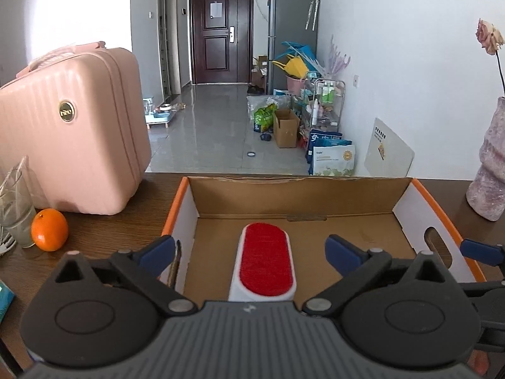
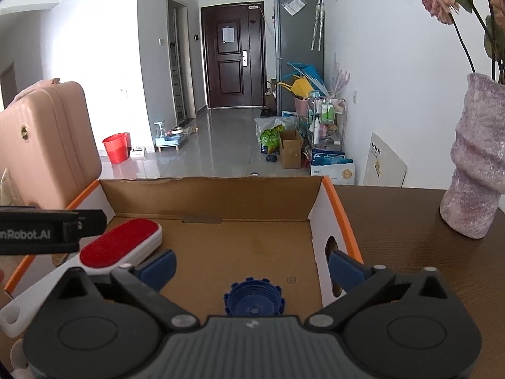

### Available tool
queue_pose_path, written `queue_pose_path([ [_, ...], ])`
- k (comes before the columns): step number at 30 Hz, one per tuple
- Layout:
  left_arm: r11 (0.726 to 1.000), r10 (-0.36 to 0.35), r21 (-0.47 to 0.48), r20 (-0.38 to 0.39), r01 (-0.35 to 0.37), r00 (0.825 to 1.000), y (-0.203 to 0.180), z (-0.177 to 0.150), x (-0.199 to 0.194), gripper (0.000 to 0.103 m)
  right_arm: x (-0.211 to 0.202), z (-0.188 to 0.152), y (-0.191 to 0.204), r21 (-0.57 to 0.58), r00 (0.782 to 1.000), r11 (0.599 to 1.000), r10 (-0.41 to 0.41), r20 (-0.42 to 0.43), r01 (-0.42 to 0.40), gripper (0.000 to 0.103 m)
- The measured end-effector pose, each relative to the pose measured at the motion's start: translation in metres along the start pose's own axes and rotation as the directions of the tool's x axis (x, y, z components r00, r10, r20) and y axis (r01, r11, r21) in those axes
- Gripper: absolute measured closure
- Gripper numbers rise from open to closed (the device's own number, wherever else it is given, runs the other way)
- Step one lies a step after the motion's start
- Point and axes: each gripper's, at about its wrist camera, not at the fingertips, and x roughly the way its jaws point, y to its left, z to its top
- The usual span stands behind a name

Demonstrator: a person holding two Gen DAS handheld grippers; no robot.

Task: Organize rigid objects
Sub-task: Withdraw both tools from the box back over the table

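At the far left of your table stands a glass (image 1: 15,202), with an orange (image 1: 49,229) just beside it and the pink case (image 1: 72,132) upright behind both. To their right sits the open cardboard box (image 1: 296,195) with orange edges, and both your tools reach into it.

Your left gripper (image 1: 251,251) hangs over the box's left part with its fingers spread wide, nothing pressed between them. The lint brush (image 1: 266,260), red pad up in a white body, lies flat on the box floor between those fingers, touching neither.

Your right gripper (image 2: 252,267) points into the right part of the box, its fingers wide apart too and holding nothing. The blue ridged cap (image 2: 252,300) rests on the box floor at the near edge, between the fingers and clear of both.

At the far right a mottled pink vase (image 2: 473,164) with flowers stands on the table, apart from the box.
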Motion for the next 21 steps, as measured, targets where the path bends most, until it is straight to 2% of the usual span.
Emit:
queue_pose_path([
  [7,1.0,-0.004,-0.014,0.031,0.004,1.0,0.008,-0.001,-0.01,0.0,-0.008,0.0,0.001,-0.002,1.0,1.0,-0.002,0.003,0.002,0.0],
  [21,0.998,-0.035,-0.049,0.161,0.043,0.986,0.024,-0.026,-0.061,0.0,-0.073,-0.017,-0.002,-0.031,0.993,0.999,0.023,0.114,-0.02,0.0],
])
